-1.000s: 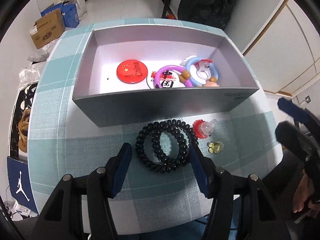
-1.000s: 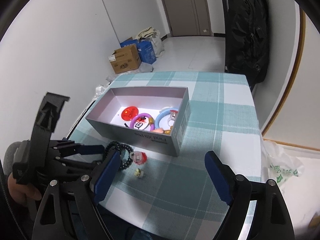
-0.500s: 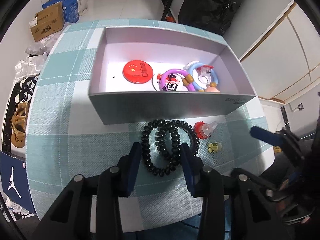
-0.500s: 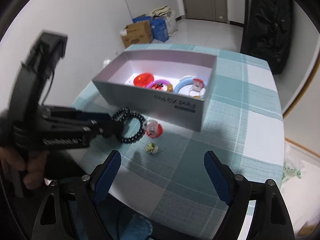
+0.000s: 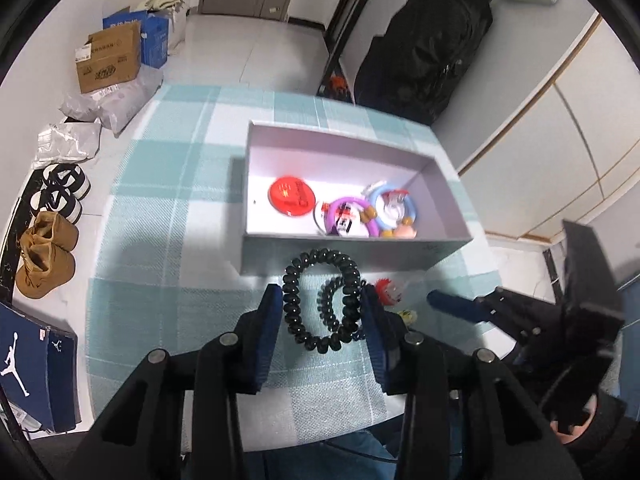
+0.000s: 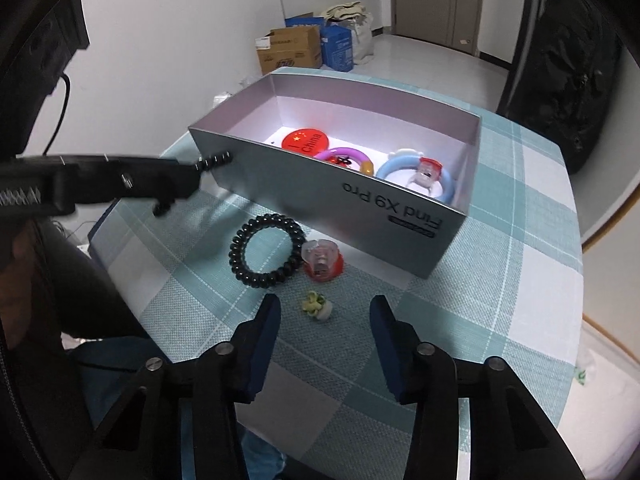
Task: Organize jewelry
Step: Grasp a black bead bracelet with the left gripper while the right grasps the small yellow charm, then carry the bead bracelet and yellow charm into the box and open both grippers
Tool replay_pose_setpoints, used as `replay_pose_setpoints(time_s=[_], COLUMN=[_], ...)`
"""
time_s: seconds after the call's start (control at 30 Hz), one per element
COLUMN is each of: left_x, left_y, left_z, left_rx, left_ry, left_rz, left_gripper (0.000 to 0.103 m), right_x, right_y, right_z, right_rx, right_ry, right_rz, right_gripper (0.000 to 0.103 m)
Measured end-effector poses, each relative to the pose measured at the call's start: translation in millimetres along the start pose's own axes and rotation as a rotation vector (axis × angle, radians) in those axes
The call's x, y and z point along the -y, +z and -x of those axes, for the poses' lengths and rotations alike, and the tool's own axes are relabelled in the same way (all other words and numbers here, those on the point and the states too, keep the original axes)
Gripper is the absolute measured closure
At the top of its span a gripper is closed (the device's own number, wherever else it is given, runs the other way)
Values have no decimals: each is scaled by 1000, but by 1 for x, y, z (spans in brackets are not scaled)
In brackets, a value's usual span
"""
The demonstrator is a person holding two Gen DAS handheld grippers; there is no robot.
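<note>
The left gripper (image 5: pixel 320 320), now clamped on a black bracelet (image 5: pixel 316 300), has lifted it beside the box (image 5: pixel 352 254), while the right gripper (image 6: pixel 324 316) closes, nothing held.

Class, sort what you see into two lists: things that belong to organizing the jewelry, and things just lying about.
Part of the job: grey box; black bead bracelet; black coil band; red ring; yellow flower piece; in the box, red badge, purple ring, blue ring.

Lying about: cardboard box; brown shoes; black bag.
</note>
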State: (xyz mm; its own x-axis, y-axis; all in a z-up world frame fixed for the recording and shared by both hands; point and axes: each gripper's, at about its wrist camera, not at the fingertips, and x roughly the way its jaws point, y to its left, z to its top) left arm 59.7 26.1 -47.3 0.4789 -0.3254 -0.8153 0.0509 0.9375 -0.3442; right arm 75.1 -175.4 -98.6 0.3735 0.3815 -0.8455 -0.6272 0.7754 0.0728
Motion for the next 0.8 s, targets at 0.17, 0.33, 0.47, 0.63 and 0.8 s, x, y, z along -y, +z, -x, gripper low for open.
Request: replay_pose_setpoints(time_s=[0.17, 0.33, 0.47, 0.63, 0.8], left_x=[-2, 1, -1, -3, -3], left_y=[10, 14, 15, 17, 19], left_z=[11, 15, 16, 22, 23], left_rx=[78, 129, 144, 171, 177], left_ry=[-7, -29, -25, -44, -71], left_rz=[28, 37, 49, 68, 88], left_gripper=[69, 69, 69, 69, 69], right_x=[-6, -15, -22, -18, -4], right_y=[-1, 0, -1, 0, 3], right_z=[-7, -9, -9, -2, 17], right_rx=[-28, -39, -37, -21, 45], right_ry=[-20, -62, -86, -44, 41], right_rz=[33, 84, 125, 77, -25], right_gripper=[81, 91, 91, 91, 91])
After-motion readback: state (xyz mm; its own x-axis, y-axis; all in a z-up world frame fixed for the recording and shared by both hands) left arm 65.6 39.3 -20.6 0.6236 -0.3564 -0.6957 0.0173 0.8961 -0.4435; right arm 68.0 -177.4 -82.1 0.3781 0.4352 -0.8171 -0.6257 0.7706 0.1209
